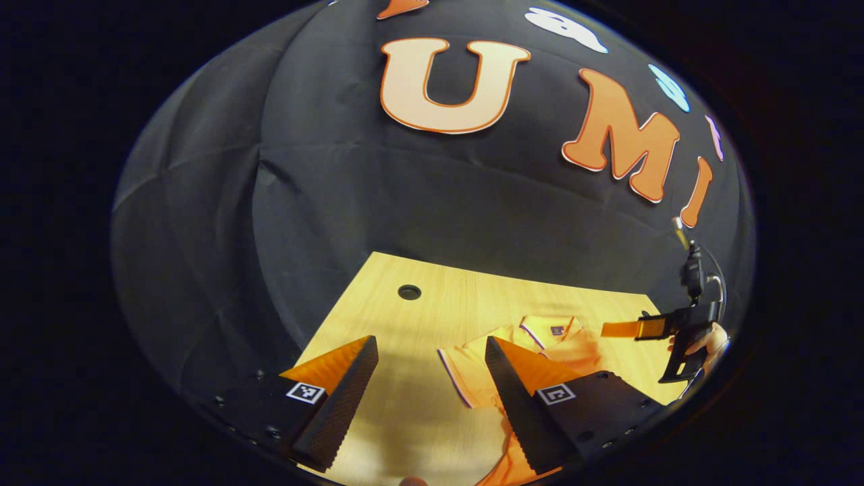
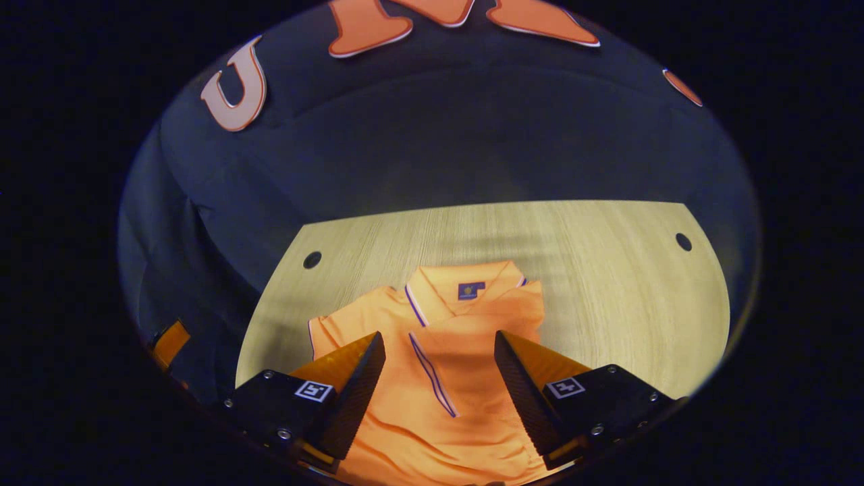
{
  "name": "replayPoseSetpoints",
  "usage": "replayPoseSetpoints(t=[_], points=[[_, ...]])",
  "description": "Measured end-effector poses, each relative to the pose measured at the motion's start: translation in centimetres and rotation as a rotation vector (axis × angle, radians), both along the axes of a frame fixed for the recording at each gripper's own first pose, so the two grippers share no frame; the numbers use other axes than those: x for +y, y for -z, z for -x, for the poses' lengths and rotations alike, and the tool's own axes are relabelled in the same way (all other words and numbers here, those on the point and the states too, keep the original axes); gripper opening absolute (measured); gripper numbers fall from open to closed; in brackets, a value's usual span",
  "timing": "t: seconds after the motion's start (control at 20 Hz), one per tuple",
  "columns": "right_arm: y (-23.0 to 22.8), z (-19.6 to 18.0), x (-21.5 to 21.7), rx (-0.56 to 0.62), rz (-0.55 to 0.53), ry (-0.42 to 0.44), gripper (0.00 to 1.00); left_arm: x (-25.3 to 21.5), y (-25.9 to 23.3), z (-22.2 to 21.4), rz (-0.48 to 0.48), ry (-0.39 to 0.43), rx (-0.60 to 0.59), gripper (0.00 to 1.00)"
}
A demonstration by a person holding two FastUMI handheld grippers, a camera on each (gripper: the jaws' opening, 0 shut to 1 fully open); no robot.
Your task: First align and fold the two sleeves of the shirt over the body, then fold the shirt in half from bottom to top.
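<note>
The orange polo shirt lies flat on the wooden bench, collar toward the far wall, placket facing up. One sleeve is spread out to the side on the bench; the opposite sleeve appears folded over the body, though the fisheye view makes this uncertain.

The right hand-held gripper hovers above the shirt body, released, jaws spread wide, gripping nothing.

The left hand-held gripper is likewise released, jaws apart, positioned over the bare bench beside the shirt. Two round holes pierce the bench near its far corners.
</note>
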State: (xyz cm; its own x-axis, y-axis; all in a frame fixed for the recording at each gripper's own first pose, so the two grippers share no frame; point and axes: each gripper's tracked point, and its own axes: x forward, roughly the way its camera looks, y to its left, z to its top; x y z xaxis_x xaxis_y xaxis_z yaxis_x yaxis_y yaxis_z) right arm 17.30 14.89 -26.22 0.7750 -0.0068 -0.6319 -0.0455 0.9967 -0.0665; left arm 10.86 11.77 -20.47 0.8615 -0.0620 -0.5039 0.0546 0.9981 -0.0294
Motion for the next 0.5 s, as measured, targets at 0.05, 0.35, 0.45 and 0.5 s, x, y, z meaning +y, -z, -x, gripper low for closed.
replayPoseSetpoints(t=[0.05, 0.35, 0.45, 0.5], points=[[-1.4, 0.0, -0.6, -0.038, 0.009, 0.008, 0.99, -0.6, 0.3, -0.3, -0.002, 0.009, 0.012, 0.98], [-12.8, 3.3, -5.8, -0.303, 0.112, 0.025, 0.99, -3.6, 7.8, -3.8, 0.007, 0.039, 0.241, 0.98], [-14.9, 4.7, -7.4, -0.335, 0.143, 0.019, 0.98, -3.8, 9.9, -4.6, 0.017, 0.029, 0.336, 0.98], [-16.0, 5.5, -8.2, -0.344, 0.143, 0.014, 0.98, -4.0, 11.8, -5.3, -0.007, 0.038, 0.408, 0.98]])
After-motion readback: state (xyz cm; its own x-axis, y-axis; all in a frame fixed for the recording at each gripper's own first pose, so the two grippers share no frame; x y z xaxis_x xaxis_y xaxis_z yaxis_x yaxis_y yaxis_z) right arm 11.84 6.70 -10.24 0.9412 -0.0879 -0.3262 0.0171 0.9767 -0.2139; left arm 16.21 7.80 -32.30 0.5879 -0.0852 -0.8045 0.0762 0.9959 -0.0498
